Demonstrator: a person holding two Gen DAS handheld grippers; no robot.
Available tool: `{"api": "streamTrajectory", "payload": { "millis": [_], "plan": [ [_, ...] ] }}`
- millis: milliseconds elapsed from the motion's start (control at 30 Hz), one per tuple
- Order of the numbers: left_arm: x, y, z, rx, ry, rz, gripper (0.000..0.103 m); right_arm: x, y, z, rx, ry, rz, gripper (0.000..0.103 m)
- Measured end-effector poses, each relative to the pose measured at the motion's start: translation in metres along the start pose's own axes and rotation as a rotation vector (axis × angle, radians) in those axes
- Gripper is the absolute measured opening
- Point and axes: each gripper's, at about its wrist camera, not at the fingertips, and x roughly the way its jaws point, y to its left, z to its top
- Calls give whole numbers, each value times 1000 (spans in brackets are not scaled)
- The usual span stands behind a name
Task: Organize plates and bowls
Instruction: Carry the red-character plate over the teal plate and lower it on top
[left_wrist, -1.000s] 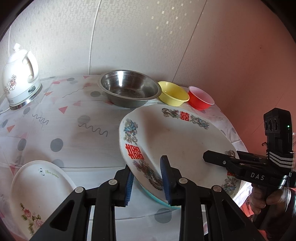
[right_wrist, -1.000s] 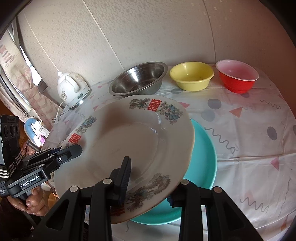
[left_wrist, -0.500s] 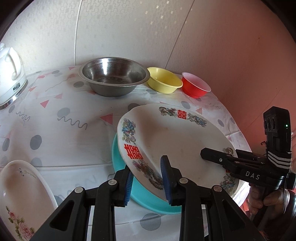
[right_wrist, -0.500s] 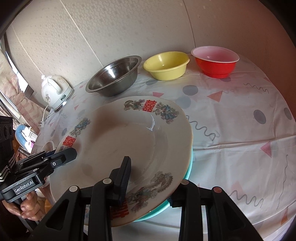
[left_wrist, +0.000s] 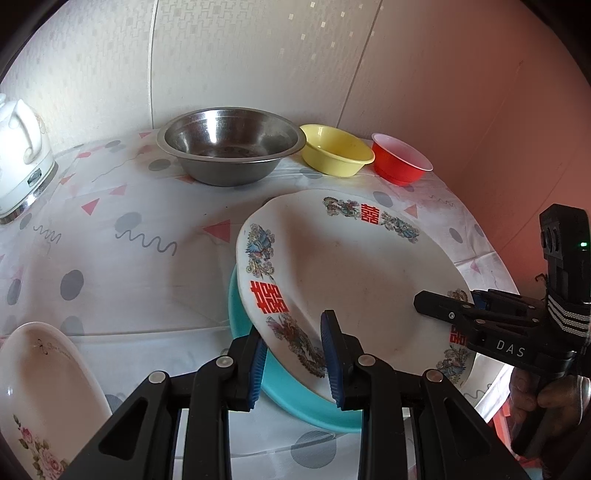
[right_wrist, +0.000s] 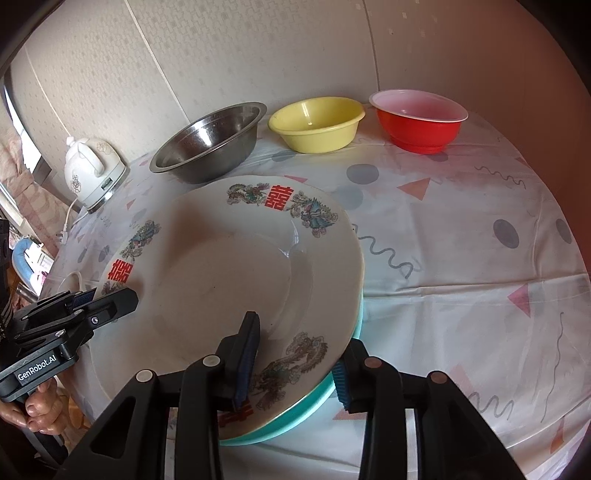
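Left gripper (left_wrist: 293, 363) jaws are clamped on the near-left rim of the dragon-and-phoenix plate (left_wrist: 354, 280); right gripper (right_wrist: 291, 363) jaws are opening, the plate's opposite rim between them and the right pad apparently off it. The plate rests almost flat on the teal plate (left_wrist: 295, 402), near the front table edge. Step in hand: stacking, at release. The next move calls for freeing the left jaws, then withdrawing both grippers without dragging the stack. Versus a second ago, the plate sits lower and more squarely over the teal one, whose visible margin has narrowed.
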Motion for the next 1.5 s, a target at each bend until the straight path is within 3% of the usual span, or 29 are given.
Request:
{"api": "streamTrajectory", "payload": {
  "millis": [633,867,1100,1200,1500],
  "plan": [
    [7,3,-8,-11,31,9,30,-5,0,-3,-6,24,-52,37],
    [6,3,-9,-13,29,9,30,-14,-1,-2,0,-9,-99,37],
    [4,1,-10,-4,30,40,35,-13,-9,-4,45,-10,-68,37],
    [0,3,-11,-10,22,41,34,-14,-3,-4,14,-11,-80,30],
    [-5,3,-14,5,18,28,31,-17,-1,-3,7,12,-94,29]
  ]
}}
